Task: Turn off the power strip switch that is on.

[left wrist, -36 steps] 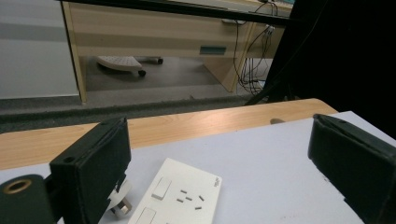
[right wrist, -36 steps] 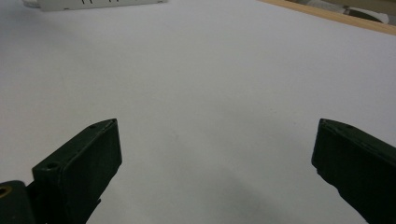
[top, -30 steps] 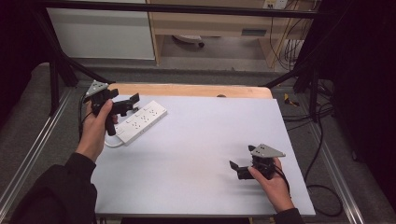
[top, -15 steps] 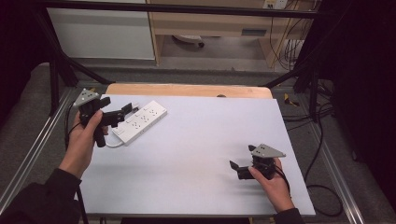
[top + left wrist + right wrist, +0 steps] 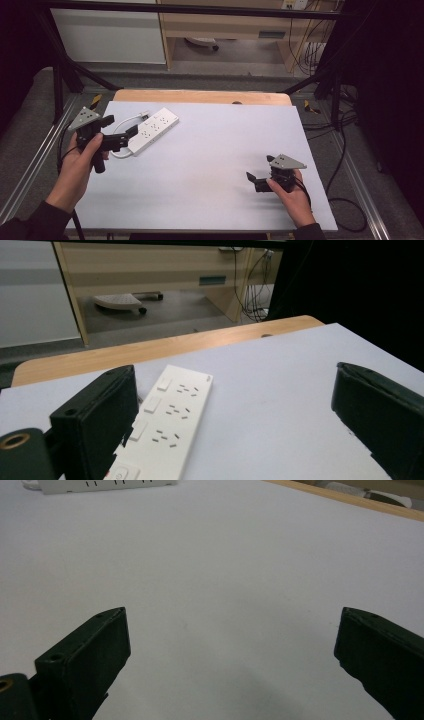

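A white power strip lies at an angle at the table's far left, its white cable looping beside it. My left gripper is held at the left edge, open, its jaws pointing at the strip's near end. In the left gripper view the power strip lies just past the left jaw, and the left gripper holds nothing. My right gripper rests near the front right, open over the bare white table top. In the right gripper view the right gripper is empty, with the power strip far off.
A wooden strip borders the table's far edge. Black frame posts stand at both far corners. Cables trail on the floor to the right. A desk and cabinet stand beyond the table.
My left gripper has drawn back from above the power strip, moving left and toward the near edge. The right gripper has stayed put.
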